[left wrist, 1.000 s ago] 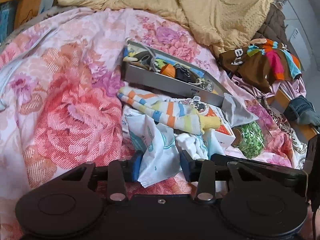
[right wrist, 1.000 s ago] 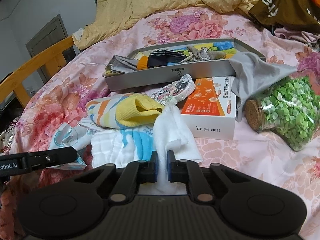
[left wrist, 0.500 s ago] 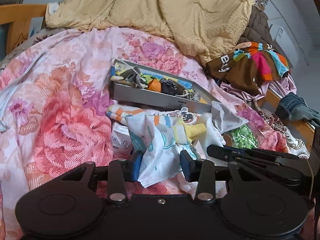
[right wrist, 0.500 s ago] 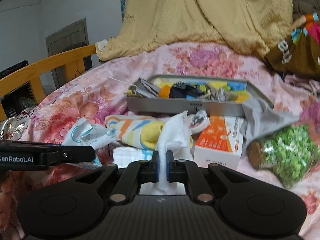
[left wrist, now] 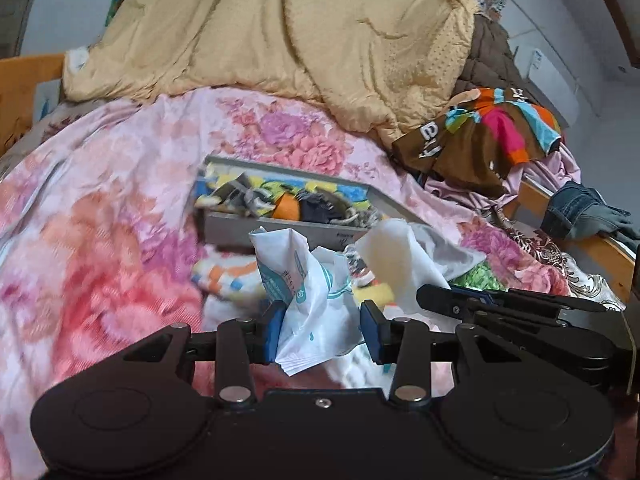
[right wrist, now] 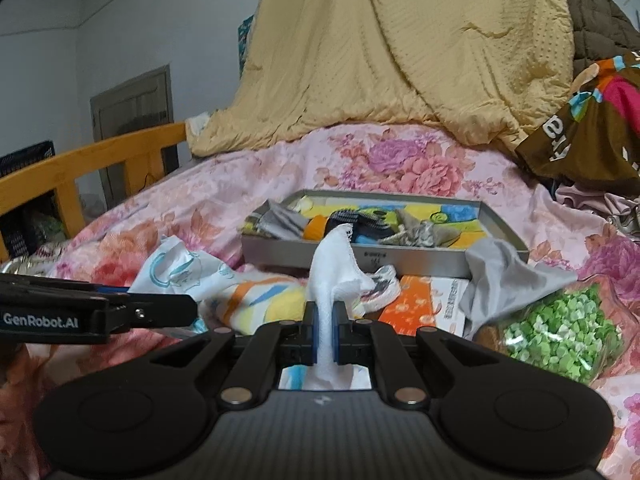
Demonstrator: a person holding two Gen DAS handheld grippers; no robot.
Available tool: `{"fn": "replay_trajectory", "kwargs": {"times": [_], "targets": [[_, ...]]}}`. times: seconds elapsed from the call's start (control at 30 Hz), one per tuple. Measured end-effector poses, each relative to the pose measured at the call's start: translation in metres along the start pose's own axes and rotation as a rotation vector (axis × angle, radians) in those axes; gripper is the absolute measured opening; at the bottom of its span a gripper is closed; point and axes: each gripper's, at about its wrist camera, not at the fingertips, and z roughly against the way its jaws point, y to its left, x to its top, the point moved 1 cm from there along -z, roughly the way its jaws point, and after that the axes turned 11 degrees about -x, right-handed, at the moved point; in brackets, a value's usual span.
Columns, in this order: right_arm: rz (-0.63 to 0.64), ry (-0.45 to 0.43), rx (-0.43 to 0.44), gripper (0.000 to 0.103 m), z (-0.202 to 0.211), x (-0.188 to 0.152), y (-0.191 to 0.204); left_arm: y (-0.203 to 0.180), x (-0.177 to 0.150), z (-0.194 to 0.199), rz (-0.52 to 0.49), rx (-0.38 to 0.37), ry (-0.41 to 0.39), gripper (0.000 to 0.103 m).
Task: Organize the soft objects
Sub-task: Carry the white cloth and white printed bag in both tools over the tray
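Note:
My left gripper is shut on a crumpled white cloth with teal print and holds it just above the floral bedspread. Close beside it, my right gripper is shut on a plain white gauze cloth that stands up between its pads. Each gripper shows in the other's view: the right gripper to the right, the left gripper to the left. Behind both lies a grey tray filled with socks and small cloths. A striped yellow and orange sock lies under the lifted cloths.
An orange and white box, a grey cloth and a jar of green bits lie at the right. A yellow quilt is heaped at the back, a brown colourful garment right of it. A wooden bed rail runs along the left.
Both grippers have risen and tipped upward, lifting their cloths off the pile. The printed cloth and the white gauze now hang higher, in front of the tray. Neither grip changed.

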Motion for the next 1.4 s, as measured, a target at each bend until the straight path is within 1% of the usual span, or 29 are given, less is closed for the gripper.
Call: {"fn": "replay_trajectory", "kwargs": {"times": [0.17,0.33,0.43,0.73,0.9,1.17,1.27,1.4], "targets": [[-0.039,-0.025,-0.009,0.007,-0.004,0.009,-0.013,-0.006,0.019,-0.020,-0.013,-0.024,-0.024,0.043],[-0.102,-0.052,-0.014,0.007,-0.019,0.023,-0.031,-0.009,0.042,-0.048,-0.022,-0.034,-0.037,0.043],[-0.142,-0.066,-0.014,0.007,-0.031,0.032,-0.044,-0.012,0.057,-0.066,-0.030,-0.047,-0.033,0.043],[-0.229,-0.131,-0.046,0.007,-0.077,0.060,-0.080,-0.021,0.096,-0.114,-0.094,-0.061,-0.016,0.043],[-0.279,-0.156,-0.071,0.007,-0.104,0.071,-0.104,-0.024,0.115,-0.151,-0.112,-0.068,-0.003,0.043],[-0.368,-0.131,-0.095,0.007,-0.137,0.072,-0.138,-0.023,0.128,-0.211,-0.085,-0.066,0.019,0.043],[-0.402,-0.119,-0.102,0.007,-0.145,0.070,-0.150,-0.021,0.129,-0.232,-0.073,-0.064,0.045,0.043],[-0.437,-0.076,-0.110,0.007,-0.158,0.068,-0.164,-0.015,0.130,-0.258,-0.030,-0.072,0.096,0.043]]}}
